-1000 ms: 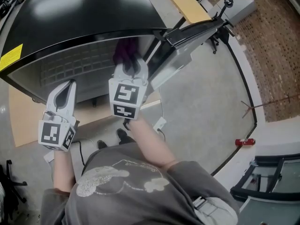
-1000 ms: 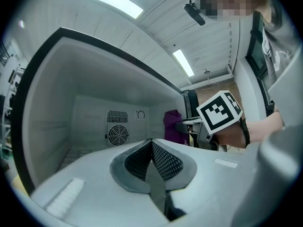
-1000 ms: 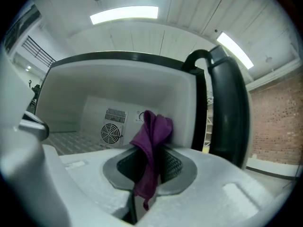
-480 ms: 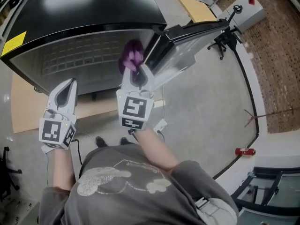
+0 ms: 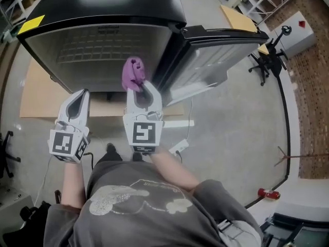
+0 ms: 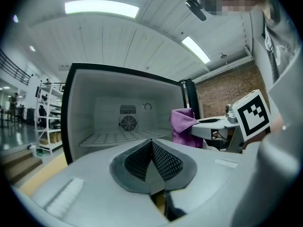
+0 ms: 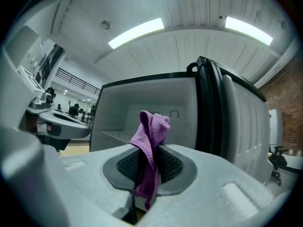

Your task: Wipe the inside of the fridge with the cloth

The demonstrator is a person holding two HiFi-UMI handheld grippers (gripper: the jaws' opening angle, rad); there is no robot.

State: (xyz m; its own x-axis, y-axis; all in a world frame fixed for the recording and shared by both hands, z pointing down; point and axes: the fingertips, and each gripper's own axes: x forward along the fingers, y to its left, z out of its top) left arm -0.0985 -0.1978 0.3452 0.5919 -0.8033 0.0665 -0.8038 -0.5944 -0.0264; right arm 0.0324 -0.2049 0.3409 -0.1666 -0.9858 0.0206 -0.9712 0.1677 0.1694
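**Holding a purple cloth at the mouth of an open fridge**

A person stands before one small black fridge (image 5: 128, 4), its single door (image 5: 216, 50) swung wide to the right. The left gripper view shows what is in the pale cabinet: one wire shelf (image 6: 118, 137) across it, and one round fan grille (image 6: 128, 123) in the back wall.

Two grippers are in play, one in each hand, both aimed at the opening. The right gripper (image 5: 141, 90) has its jaws pinching the one cloth (image 5: 133, 73), a purple rag bunched into a narrow roll. The roll's long axis runs in line with the jaws. Its crumpled head sticks out past the tips toward the fridge, and a short tail hangs back down between the pads. The cloth sits just in front of the opening, nearer the hinge side. Whether it crosses the front edge cannot be told.

The left gripper (image 5: 78, 98) is level with its partner and a little apart from it. Its jaws are pressed together with nothing between them.

The fridge stands on one flat brown board (image 5: 41, 96). One red can (image 5: 269, 193) lies on the concrete floor, well away behind the person.
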